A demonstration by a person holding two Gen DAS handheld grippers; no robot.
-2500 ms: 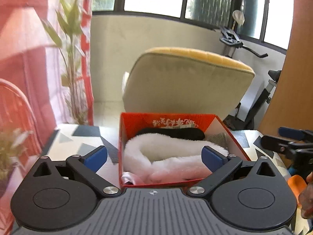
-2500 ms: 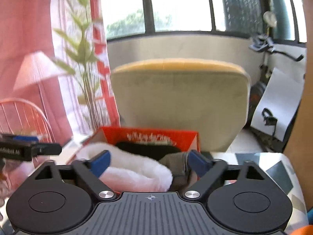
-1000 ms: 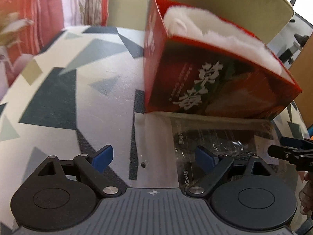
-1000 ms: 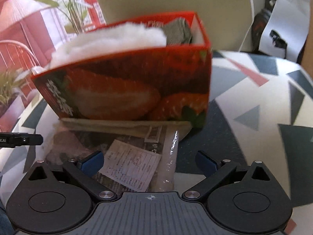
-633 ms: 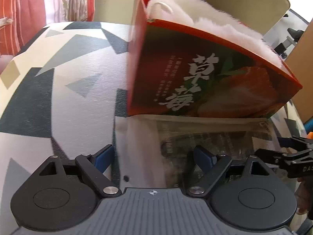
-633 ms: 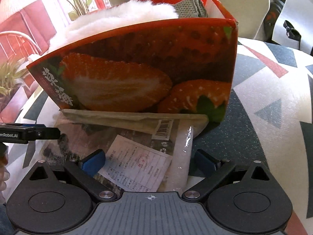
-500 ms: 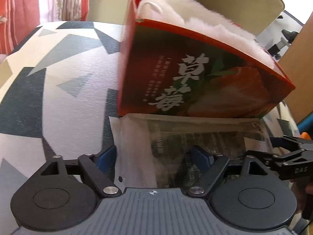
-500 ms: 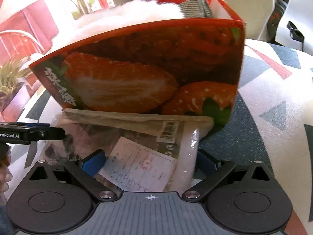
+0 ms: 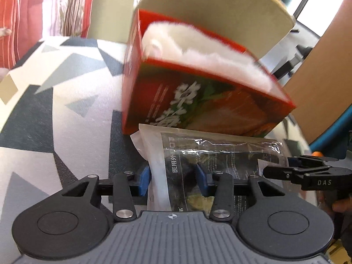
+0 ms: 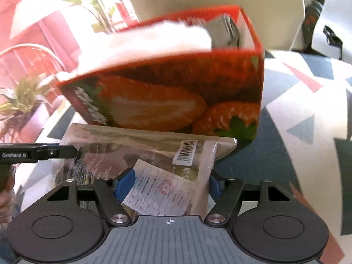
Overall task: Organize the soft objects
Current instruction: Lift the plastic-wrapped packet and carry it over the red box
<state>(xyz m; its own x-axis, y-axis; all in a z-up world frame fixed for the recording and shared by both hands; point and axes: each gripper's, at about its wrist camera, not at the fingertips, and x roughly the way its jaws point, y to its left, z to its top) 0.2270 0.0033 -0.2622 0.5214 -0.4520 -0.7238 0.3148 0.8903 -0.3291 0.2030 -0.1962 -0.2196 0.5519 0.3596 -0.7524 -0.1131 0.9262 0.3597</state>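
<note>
A clear plastic packet (image 9: 231,151) with printed text and a paper slip lies in front of a red strawberry-print box (image 9: 198,101). My left gripper (image 9: 173,180) has its jaws closing on the packet's left end, and the film bunches between the blue pads. In the right wrist view my right gripper (image 10: 170,184) has its jaws closing on the right end of the packet (image 10: 132,149), pads against its edges. The box (image 10: 176,92) holds a white fluffy item (image 10: 154,39) and a grey knit piece (image 10: 224,30).
The table (image 9: 55,110) has a grey, black and white triangle pattern. A beige padded chair (image 9: 220,11) stands behind the box. A potted plant (image 10: 19,101) and red curtains are at the left. A wooden panel (image 9: 325,77) rises at the right.
Both grippers came down from above the box to the packet. Their jaws narrowed from wide apart onto its two ends, and the packet's near side has risen off the table.
</note>
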